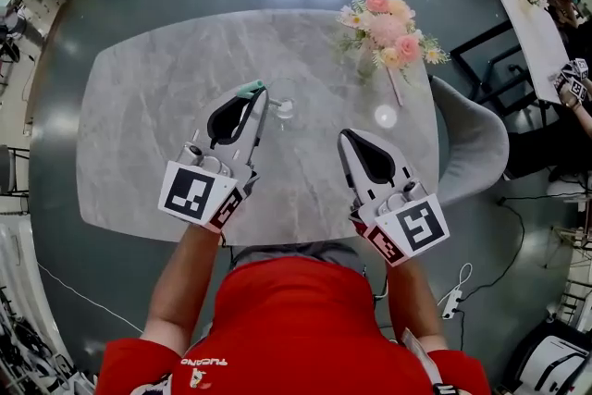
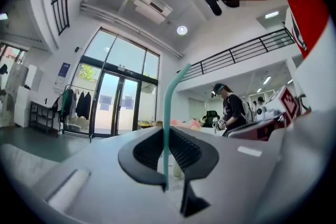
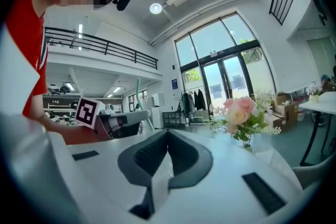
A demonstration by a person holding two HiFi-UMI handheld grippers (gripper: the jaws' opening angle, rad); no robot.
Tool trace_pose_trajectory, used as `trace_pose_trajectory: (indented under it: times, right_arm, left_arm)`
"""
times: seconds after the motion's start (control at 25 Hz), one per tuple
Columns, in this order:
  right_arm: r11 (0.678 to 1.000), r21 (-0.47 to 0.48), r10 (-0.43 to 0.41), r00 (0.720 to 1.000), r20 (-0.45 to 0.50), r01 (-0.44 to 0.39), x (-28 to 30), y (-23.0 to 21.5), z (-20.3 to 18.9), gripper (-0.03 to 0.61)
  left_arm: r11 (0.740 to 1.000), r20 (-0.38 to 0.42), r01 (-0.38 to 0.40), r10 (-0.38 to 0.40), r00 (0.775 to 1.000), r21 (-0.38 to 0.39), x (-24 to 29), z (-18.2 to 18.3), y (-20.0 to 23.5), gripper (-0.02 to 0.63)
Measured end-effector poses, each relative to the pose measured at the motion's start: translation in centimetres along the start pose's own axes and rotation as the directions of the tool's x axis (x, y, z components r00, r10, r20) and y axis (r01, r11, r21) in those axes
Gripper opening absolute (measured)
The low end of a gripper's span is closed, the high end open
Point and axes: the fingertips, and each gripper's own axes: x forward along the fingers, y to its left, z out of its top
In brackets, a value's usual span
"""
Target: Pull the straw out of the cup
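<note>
Red shirt (image 1: 296, 319) filled the bottom of the head view, and from it both bare forearms (image 1: 180, 277) reached forward over the grey marbled table (image 1: 139, 116), one gripper in each hand. Left gripper (image 1: 252, 96) lay slanted up and to the right, its tips just beside the clear cup (image 1: 282, 97). At those tips sat a short stub of the teal straw (image 1: 250, 89), seen almost end-on from above, just left of the cup's rim. Right gripper (image 1: 345, 137) hung nearer the person, well apart from the cup, aimed up and slightly left. A bunch of pink flowers (image 1: 388, 28) stood at the table's far right. Over to the left gripper view: the straw ran upright, long axis vertical, crossing the jaws from just below the pads to well above them, its top section bending off to the right. Those jaws were pinched on it, ribbed pads squeezing the shaft with only the straw's width between them, and the gripper was held level. Right gripper view next: jaws were pressed together, tips meeting, nothing between them, and this gripper was level too. Off to its left showed the left gripper with its marker cube (image 3: 86, 111), the straw standing up above it and leaning a little, while the flowers stood to the right.
</note>
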Motion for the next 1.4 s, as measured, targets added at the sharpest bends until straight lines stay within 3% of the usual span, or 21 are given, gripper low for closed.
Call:
trace_pose_trajectory:
  times: [0.44,1.4]
  right_arm:
    - [0.997,-0.014,0.072,0.995,0.064,-0.071,-1.4,3.0,2.9,0.000]
    - [0.995,-0.034,0.099,0.994,0.055,-0.098,-2.2,4.9,2.5,-0.002]
  left_arm:
    - [0.991,0.133,-0.064,0.079,0.988,-0.117,-7.5,4.8,-0.2,0.035]
    - [0.986,0.132,-0.094,0.112,0.985,-0.137,-10.1,4.6,-0.4,0.035]
